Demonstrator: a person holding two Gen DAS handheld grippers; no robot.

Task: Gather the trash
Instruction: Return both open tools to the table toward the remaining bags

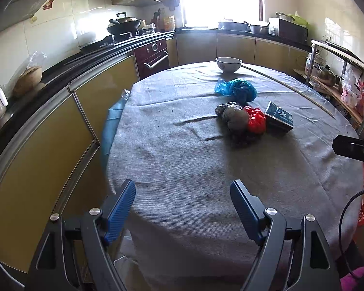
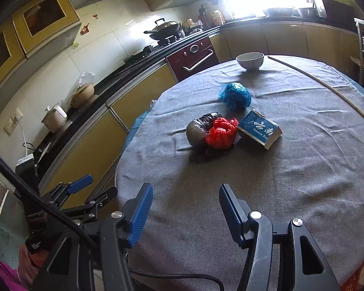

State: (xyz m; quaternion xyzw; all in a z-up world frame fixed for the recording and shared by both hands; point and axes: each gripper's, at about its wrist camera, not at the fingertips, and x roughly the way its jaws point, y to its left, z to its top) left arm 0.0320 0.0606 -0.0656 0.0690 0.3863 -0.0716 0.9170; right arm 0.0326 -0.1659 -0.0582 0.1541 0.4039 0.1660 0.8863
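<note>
Both tongs, left (image 1: 183, 194) and right (image 2: 185, 197), gape wide, empty, above the table's (image 2: 291, 194) near edge. Mid-table sit crumpled blue (image 2: 237, 94), red (image 2: 220, 133) and dark bags (image 2: 200, 127), touching a carton (image 2: 259, 128); bare cloth surrounds them.

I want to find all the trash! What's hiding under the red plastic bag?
The crumpled red plastic bag leans against a grey-black bag. Dark crumpled material pokes out beneath them. Anything further underneath is covered.
</note>
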